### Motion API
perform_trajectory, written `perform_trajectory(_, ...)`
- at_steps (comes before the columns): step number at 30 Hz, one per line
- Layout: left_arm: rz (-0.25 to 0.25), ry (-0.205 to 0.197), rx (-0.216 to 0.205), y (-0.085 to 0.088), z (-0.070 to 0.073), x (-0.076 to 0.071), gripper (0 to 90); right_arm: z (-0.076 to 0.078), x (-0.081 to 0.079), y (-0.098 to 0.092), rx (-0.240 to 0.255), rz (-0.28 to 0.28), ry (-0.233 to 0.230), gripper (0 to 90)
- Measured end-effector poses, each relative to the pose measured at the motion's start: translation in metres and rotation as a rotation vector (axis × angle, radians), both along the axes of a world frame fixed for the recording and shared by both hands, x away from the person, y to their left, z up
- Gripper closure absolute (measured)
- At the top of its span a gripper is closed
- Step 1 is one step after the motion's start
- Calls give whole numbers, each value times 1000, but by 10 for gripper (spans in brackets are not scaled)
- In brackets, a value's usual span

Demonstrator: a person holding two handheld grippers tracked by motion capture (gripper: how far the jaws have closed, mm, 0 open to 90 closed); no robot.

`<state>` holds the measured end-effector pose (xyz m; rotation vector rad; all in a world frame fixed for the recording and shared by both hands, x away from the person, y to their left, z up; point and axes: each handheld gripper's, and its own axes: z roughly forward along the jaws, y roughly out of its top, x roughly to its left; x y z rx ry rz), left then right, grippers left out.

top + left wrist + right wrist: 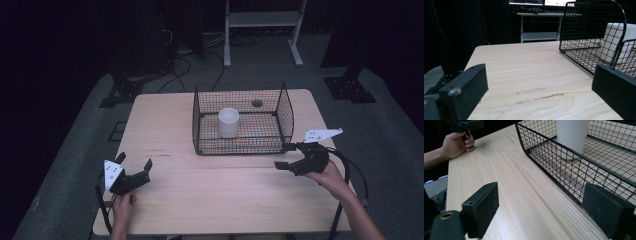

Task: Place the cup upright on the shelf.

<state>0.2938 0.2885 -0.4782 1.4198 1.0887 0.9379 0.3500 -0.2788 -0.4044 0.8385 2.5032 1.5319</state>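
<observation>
- Right tongs (283, 156): held by the right hand (330, 174) at the near right corner of the wire basket (285, 107). The jaws stand wide apart with nothing between them. In the right gripper view the far jaw sits just beside the basket's near wall, though contact cannot be told.
- Left tongs (134, 162): held by the left hand (121, 205) low over the near left part of the surface (215, 195), well apart from the basket. The jaws are spread and empty, with bare wood between them in the left gripper view.
- Cup (228, 122): stands upright on the basket floor, a little left of centre and apart from every wall. Neither pair of tongs touches it.
- Appearance of the cup: plain white, smooth, straight-sided and slightly narrower at the base. It is open at the top, with no handle or marking visible, and it looks empty from above.
- Basket: black wire mesh, rectangular, with a low near wall and taller side and rear walls. It rests on the far half of the surface.
- Progress, as a judgement: the work appears to concern the cup and basket, and no grasp has been made. If the cup is to come out, the approach, the grip and the lift all remain. If it was to go in, that step is complete.
- Surface: pale wood, with faint scuff marks (534, 94) ahead of the left tongs.
</observation>
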Motion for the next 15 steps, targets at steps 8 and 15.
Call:
perform_trajectory(8,0,-1,0,0,0,0,0,-12,-8,-6,-1,-21,4,131)
perform_trajectory(15,1,-1,0,0,0,0,0,-22,-19,-8,-13,-46,-8,130)
